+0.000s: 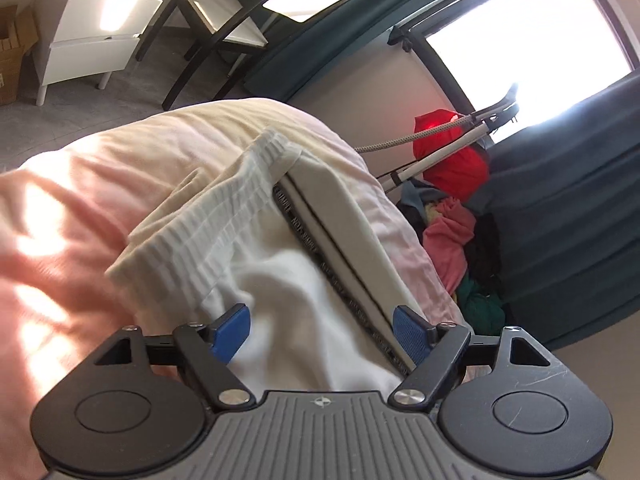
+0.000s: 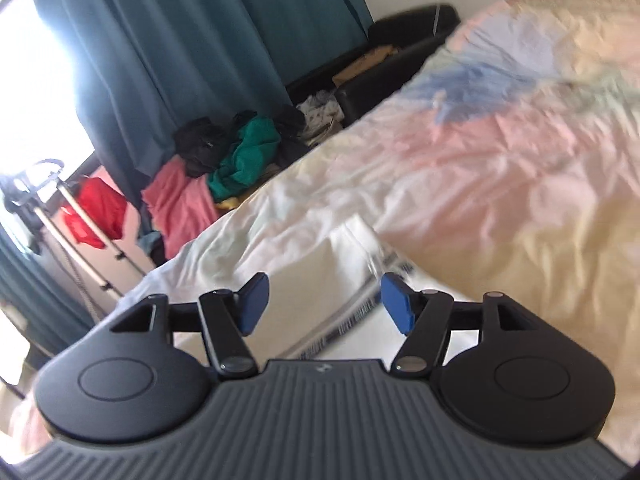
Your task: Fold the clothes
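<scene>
White shorts with a ribbed elastic waistband and a grey lettered side stripe lie on the pastel bedsheet. My left gripper is open just above them, blue pads on either side of the cloth near the stripe. In the right wrist view the same white shorts lie at the bed's edge. My right gripper is open right over them, holding nothing.
A pile of clothes in pink, green and black lies on the floor by teal curtains. A red garment hangs on a metal stand. White drawers and a dark-framed table stand beyond the bed.
</scene>
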